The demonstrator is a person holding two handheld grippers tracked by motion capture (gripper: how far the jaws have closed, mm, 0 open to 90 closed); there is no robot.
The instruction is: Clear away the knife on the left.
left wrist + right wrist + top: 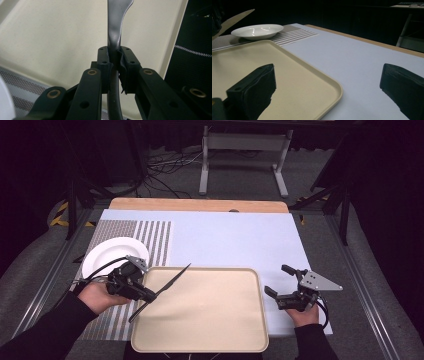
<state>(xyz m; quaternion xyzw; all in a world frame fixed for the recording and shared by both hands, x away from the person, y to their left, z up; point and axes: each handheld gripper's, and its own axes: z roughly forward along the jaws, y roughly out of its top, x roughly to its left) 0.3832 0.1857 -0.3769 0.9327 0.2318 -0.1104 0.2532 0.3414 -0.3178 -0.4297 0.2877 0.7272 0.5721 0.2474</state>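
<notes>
A metal knife [175,279] hangs tilted over the left edge of the beige tray [210,312], blade tip pointing to the far right. My left gripper [153,295] is shut on its middle. In the left gripper view the pads [103,58] clamp the knife [115,22] with the tray [50,37] beneath. My right gripper [276,279] rests just right of the tray, open with nothing between its jaws. In the right gripper view its jaws [327,85] straddle the tray's corner [332,86], and the serrated blade [233,18] shows at the top left.
A white plate [112,252] lies on a striped placemat [152,237] left of the tray. A pale blue sheet [235,237] covers the wooden table. A table frame and cables stand on the floor beyond the far edge.
</notes>
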